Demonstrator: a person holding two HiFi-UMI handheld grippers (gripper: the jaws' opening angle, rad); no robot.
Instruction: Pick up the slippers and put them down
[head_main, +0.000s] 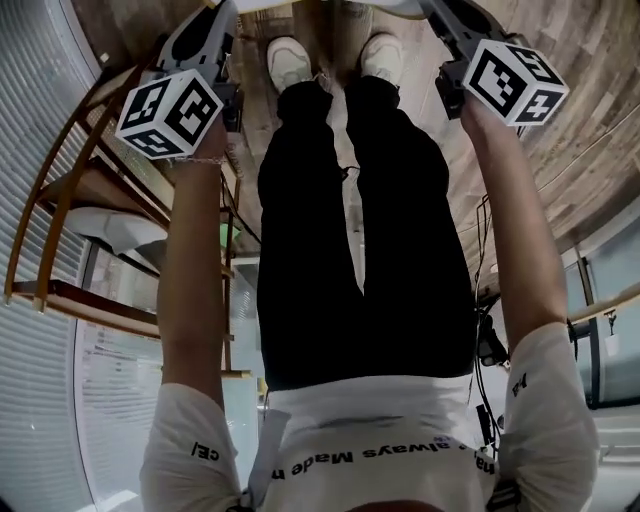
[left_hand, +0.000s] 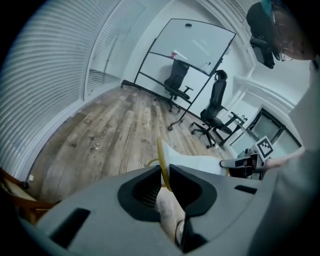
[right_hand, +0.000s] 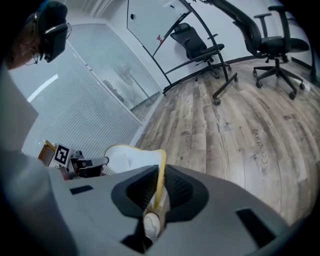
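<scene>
Head view: the left gripper (head_main: 222, 15) and right gripper (head_main: 440, 15) reach down either side of the person's legs (head_main: 360, 220).

Left gripper view: the jaws pinch the yellow rim of a white slipper (left_hand: 195, 162), held above the floor (left_hand: 100, 135).

Right gripper view: the jaws are clamped on the rim of the other slipper (right_hand: 125, 157).

Office, swivel chairs (left_hand: 216, 97), whiteboard (left_hand: 192, 45)
</scene>
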